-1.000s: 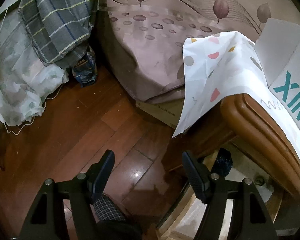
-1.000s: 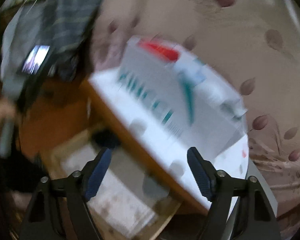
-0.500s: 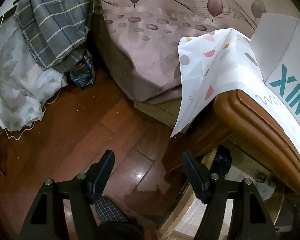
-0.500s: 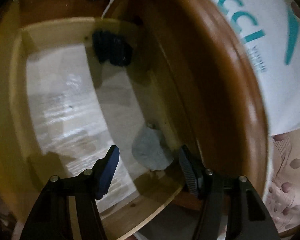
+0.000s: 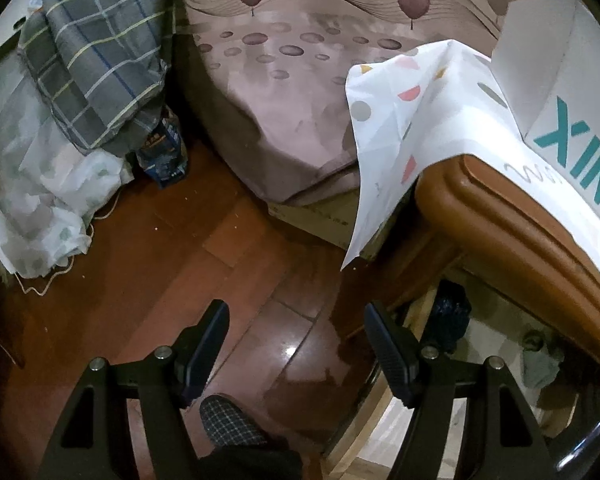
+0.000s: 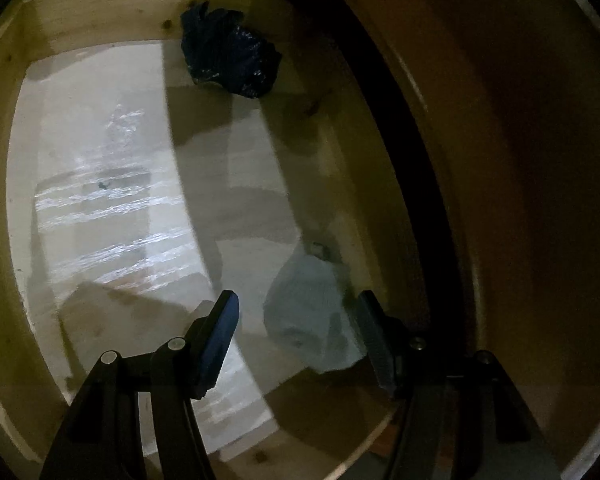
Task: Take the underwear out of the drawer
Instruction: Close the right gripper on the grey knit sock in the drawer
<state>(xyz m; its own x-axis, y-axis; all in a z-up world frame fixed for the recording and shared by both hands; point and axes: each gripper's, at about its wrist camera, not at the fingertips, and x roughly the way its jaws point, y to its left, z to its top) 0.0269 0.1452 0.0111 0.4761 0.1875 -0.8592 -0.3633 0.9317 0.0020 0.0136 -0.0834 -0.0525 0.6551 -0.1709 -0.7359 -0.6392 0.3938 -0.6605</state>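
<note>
We look down into an open pale wooden drawer, lined with a whitish sheet, through the camera on our right gripper. Its two black fingers are spread wide and hold nothing. A small crumpled bundle of pale grey-blue underwear lies on the drawer floor, pressed against the side wall that runs beneath the brown cabinet top. The bundle sits between the two fingers but off-centre: it lies close against the right-hand finger, perhaps touching it, and a clear gap separates it from the left-hand finger. Its longer side runs roughly along the drawer wall, pointing away from us, so we judge the fingers would close across its narrow width. A second bundle, dark navy cloth, rests in the far corner of the drawer, well apart from the fingers.

Our left gripper hangs outside the drawer, above the reddish wooden floor, fingers also wide apart and empty. The right gripper is plainly the nearer one. We judge it needs a slight shift toward the wall to centre the pale bundle before closing.
</note>
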